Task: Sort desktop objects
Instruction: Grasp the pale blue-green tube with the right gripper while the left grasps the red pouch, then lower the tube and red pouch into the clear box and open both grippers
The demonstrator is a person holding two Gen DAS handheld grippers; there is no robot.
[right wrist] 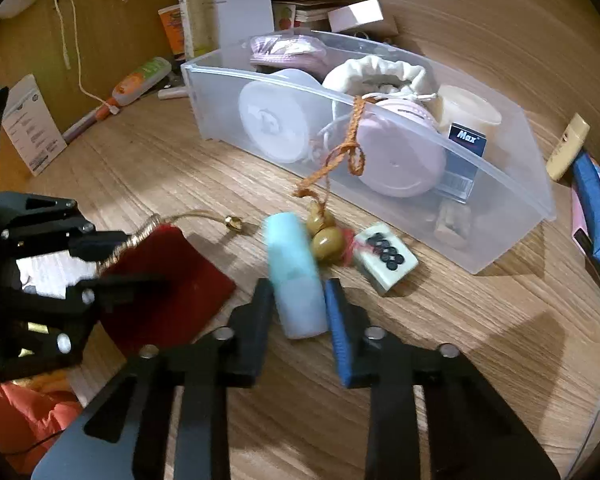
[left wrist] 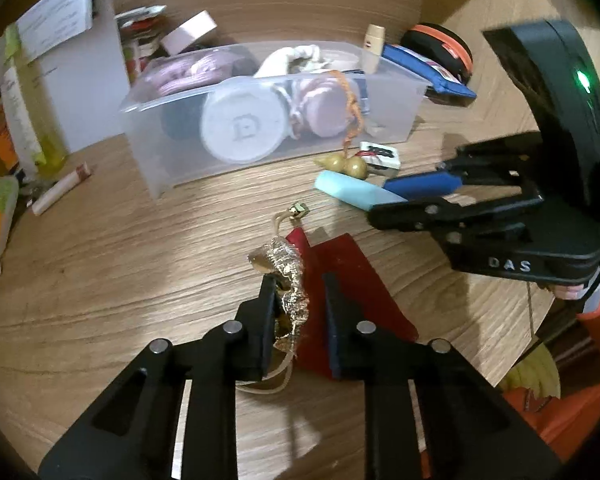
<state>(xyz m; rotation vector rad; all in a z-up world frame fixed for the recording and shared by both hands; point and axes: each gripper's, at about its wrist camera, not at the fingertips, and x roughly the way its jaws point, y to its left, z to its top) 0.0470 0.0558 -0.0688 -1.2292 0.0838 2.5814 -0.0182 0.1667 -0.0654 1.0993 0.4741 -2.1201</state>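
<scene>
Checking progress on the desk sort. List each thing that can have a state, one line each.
left gripper: shut on the red pouch's gold top
red pouch: flat on the desk, drawstring trailing
right gripper: shut on the blue eraser
blue eraser: lying on the desk
clear bin: open, partly filled
gourd charm: on the desk, cord hooked over the bin's rim
mahjong tile: face up, outside the bin

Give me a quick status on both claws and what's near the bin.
Left claw shut on red pouch at its gold trim. Right claw shut on pale blue block. Gourd charm and mahjong tile lie before clear bin.
</scene>
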